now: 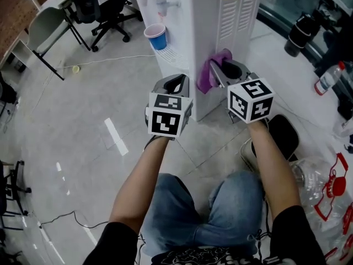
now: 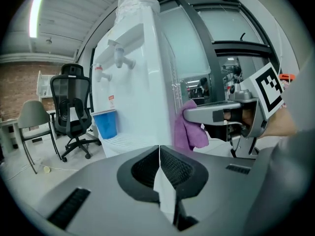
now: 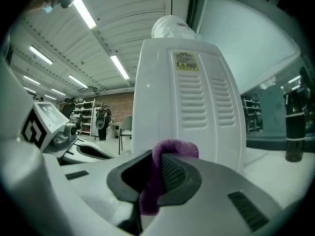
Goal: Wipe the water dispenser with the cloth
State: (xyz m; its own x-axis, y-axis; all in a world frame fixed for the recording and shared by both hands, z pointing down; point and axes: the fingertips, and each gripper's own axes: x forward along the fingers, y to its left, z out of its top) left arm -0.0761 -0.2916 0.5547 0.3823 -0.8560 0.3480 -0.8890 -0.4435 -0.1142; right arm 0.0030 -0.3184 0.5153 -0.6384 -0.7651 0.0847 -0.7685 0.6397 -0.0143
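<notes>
- Two grippers, head view: the left gripper sits low near the front corner of the water dispenser, apart from it. The right gripper is at the dispenser's side panel with a purple cloth bunched at its tip. Whether the cloth touches the panel cannot be settled here. A blue cup stands on the drip tray under the taps.
- Left gripper view: the jaws are closed tip to tip with nothing between them. The cloth hangs from the other gripper's tip, just beside the dispenser's side edge.
- Right gripper view: the jaws are pinched on a fold of the cloth, with a loop standing above them and a tail running down between them. The slatted white panel fills the view ahead.
- Handling, cloth: judged light, soft and limp. It needs little force to hold, though a thin pinch may slip under rubbing. It is best taken by a thick fold, with a pad left proud of the jaws so that fabric, not plastic, meets the panel.
- Handling, dispenser: judged stiff, smooth and tall. Moderate pressure should do, and the cup at the front looks easy to knock.
</notes>
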